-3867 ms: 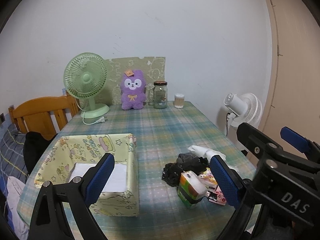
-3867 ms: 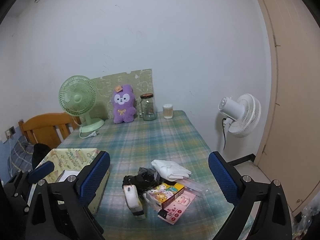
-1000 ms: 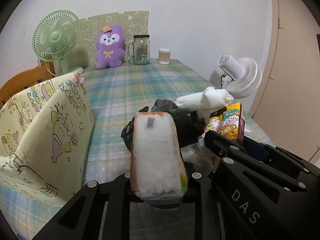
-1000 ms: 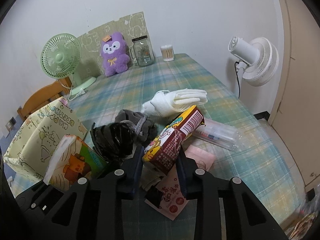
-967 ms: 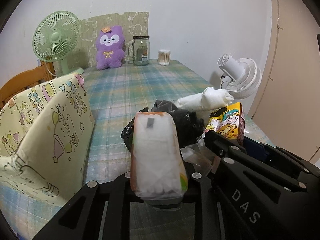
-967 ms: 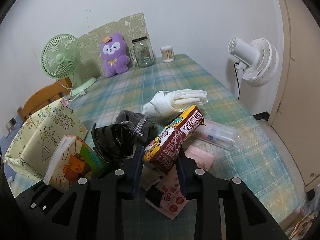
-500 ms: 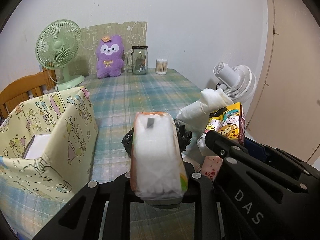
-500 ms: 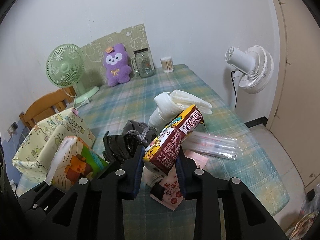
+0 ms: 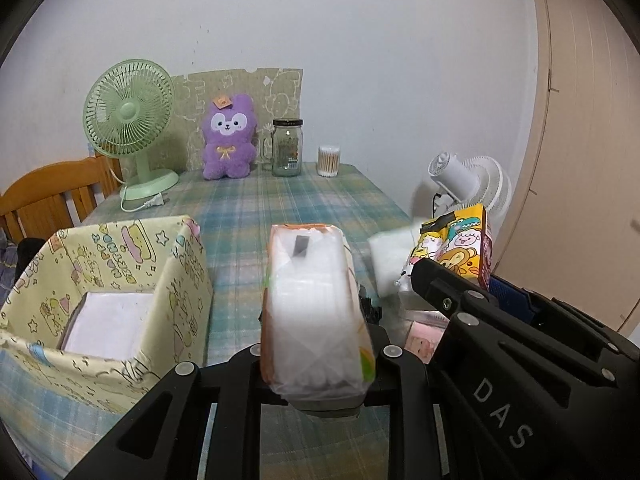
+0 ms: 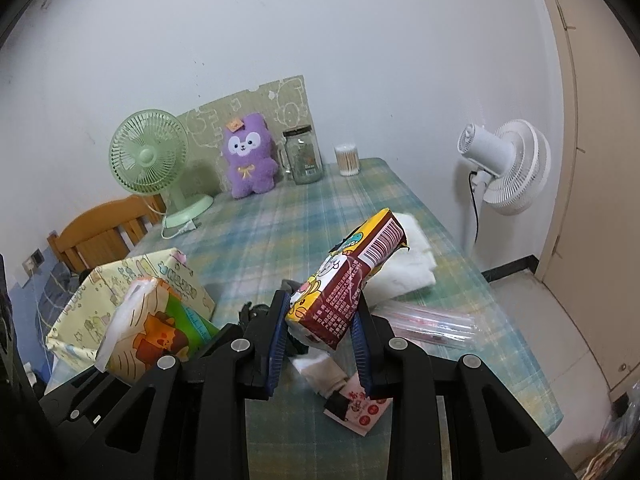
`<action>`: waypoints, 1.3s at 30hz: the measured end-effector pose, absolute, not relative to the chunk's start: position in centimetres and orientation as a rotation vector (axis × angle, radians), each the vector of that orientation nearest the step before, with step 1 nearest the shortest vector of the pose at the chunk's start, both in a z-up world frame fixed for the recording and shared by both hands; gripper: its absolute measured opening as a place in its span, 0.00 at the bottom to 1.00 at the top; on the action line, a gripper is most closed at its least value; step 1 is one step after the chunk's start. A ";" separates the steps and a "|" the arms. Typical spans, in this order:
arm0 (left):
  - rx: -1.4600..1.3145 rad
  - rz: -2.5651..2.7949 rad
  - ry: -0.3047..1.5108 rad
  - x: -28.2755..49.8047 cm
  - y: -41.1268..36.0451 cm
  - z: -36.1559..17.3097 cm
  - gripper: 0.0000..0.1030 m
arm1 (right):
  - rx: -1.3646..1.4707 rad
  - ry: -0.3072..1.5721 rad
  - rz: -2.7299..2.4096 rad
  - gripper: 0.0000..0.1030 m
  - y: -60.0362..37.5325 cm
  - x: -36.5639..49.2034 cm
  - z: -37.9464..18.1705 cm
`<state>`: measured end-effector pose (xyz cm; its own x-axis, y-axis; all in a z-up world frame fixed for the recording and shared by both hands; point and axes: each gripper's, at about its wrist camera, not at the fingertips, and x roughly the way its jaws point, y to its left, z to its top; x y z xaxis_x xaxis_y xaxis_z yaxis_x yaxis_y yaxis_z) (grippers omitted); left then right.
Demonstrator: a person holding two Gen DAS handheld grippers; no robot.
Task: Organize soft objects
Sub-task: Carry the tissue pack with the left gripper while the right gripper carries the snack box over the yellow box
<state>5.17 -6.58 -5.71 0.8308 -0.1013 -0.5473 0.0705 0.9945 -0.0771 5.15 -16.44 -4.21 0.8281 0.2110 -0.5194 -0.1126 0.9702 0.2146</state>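
Between the left gripper's [image 9: 316,364] closed-in fingers: a tissue pack [image 9: 314,312], lifted, fabric box [image 9: 108,292] just to its left. Right gripper [image 10: 320,336], alongside, clamps a cartoon-print packet [image 10: 348,280] above the plaid table [image 10: 280,216]; white cloth [image 10: 408,264] beyond it.
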 end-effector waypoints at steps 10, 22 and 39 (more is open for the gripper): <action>-0.055 -0.094 0.552 4.9 -6.2 -3.8 0.19 | 0.175 0.541 0.174 0.32 -16.2 4.9 -2.1; -0.059 -0.096 0.521 4.2 -5.3 -1.0 0.19 | 0.163 0.502 0.180 0.32 -15.4 4.1 0.9; -0.038 -0.075 0.514 3.9 -2.9 1.0 0.19 | 0.138 0.484 0.194 0.32 -13.2 3.9 3.1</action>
